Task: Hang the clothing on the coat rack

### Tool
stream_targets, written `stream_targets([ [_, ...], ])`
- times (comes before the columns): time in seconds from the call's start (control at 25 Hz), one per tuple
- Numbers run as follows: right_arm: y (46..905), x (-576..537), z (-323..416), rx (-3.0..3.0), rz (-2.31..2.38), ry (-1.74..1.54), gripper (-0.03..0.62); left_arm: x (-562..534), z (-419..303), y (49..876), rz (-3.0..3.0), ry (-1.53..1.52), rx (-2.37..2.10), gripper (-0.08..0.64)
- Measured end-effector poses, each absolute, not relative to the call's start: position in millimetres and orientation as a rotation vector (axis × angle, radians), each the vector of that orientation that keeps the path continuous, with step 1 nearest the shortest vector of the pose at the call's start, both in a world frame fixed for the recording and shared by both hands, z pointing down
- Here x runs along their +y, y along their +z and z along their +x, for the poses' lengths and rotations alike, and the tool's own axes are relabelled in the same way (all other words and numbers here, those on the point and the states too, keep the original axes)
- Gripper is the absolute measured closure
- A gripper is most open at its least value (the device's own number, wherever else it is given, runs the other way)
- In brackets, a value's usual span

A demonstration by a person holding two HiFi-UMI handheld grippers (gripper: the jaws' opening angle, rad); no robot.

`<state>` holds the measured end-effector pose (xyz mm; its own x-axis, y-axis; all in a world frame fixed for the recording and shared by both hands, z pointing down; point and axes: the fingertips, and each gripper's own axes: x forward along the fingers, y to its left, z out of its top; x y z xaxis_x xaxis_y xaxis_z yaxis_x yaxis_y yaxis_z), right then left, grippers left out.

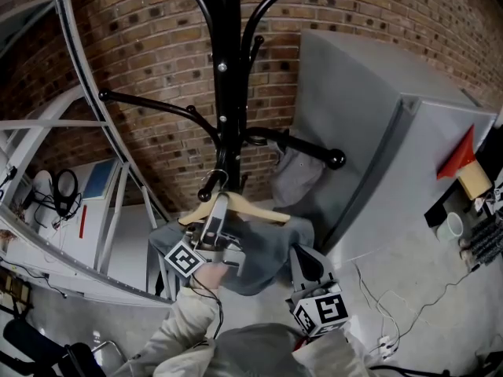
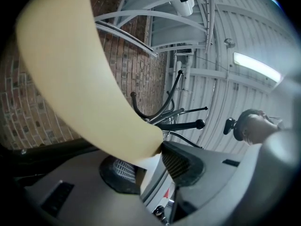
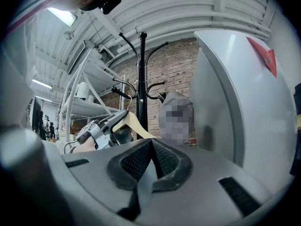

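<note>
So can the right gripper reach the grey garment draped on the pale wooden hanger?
Probably yes: the right gripper sits close beside the grey garment with nothing between them, though its jaws are shut.

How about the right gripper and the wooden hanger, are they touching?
Apart. The right gripper view shows the right gripper with jaws shut on nothing, and the wooden hanger farther off by the coat rack, clear space between them.

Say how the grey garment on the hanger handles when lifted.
The grey garment sags in folds below the wooden hanger, so it is probably floppy and light. It hangs over smooth wood, so it may slip if tilted.
</note>
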<state>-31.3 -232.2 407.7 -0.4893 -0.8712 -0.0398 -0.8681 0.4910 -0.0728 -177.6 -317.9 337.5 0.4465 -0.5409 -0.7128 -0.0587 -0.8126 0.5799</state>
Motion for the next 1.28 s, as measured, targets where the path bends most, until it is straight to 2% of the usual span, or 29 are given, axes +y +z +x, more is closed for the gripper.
stream_targets([
  [0.28, 411, -232, -31, 2.661, -1.53, -0.085, 0.569, -319, -179, 348, 2.174, -1.348, -0.53, 0.411],
  [0.84, 420, -222, -31, 2.732, -1.45, -0.119, 0.569, -295, -178, 385, 2.142, -1.289, -0.68, 0.413],
  [1.28, 435, -205, -24, 2.796, -1.309, -0.185, 0.569, -247, -155, 401, 2.372, -1.025, -1.004, 0.459],
])
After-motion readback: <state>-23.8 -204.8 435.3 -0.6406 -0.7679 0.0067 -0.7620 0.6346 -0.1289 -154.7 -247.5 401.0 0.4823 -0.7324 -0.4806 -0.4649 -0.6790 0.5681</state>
